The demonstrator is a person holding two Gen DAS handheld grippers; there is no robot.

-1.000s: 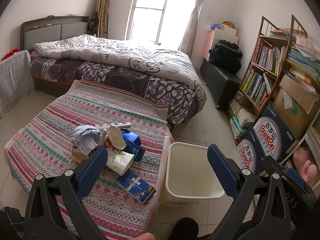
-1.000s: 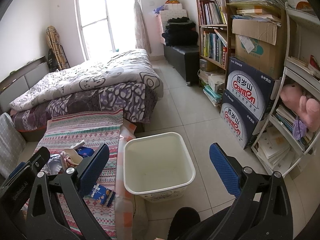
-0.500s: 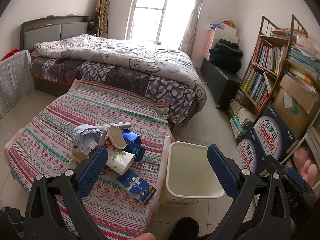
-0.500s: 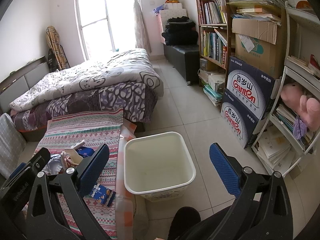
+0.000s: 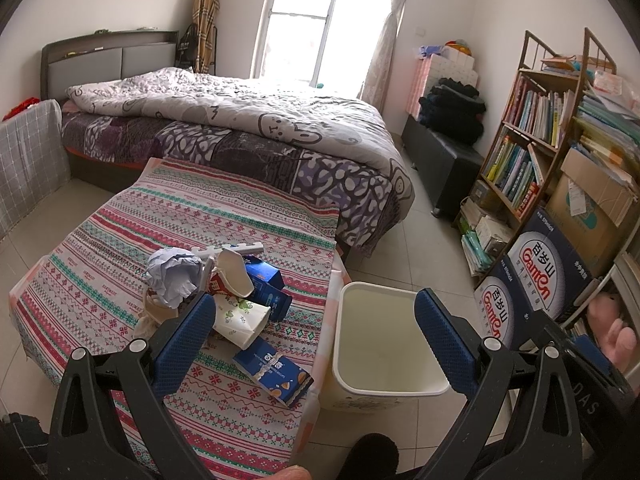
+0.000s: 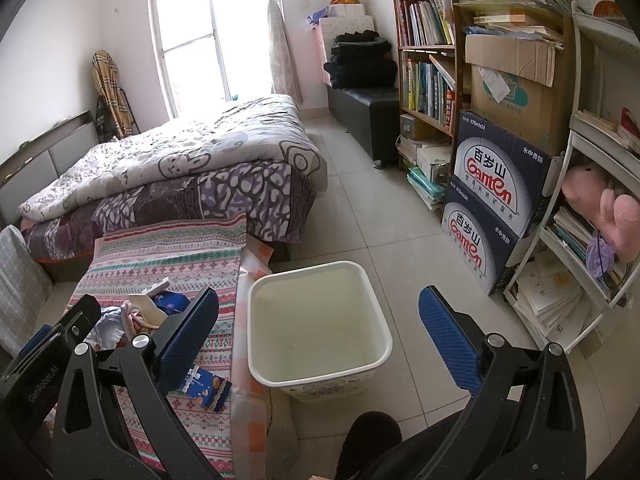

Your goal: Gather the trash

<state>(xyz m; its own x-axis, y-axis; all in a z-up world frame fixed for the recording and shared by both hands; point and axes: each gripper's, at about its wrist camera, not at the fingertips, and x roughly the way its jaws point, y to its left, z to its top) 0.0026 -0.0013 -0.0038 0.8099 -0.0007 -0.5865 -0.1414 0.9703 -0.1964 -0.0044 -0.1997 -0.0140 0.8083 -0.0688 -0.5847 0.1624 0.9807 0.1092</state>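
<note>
A pile of trash lies on the striped tablecloth (image 5: 120, 232): a crumpled paper ball (image 5: 172, 276), a white paper cup (image 5: 240, 318), a red-and-white cup (image 5: 230, 276), blue boxes (image 5: 266, 286) and a blue snack packet (image 5: 274, 372). An empty white bin (image 5: 388, 344) stands on the floor right of the table; it also shows in the right wrist view (image 6: 316, 328). My left gripper (image 5: 312, 328) is open and empty, above the table's right edge. My right gripper (image 6: 320, 332) is open and empty, above the bin. The snack packet (image 6: 206, 386) shows beside its left finger.
A bed (image 5: 240, 120) with a grey quilt stands behind the table. Bookshelves (image 5: 536, 128), stacked Ganten boxes (image 6: 496, 200) and a white rack (image 6: 580, 240) line the right wall. A black bench (image 6: 368, 108) stands at the far wall. Tiled floor lies between bin and boxes.
</note>
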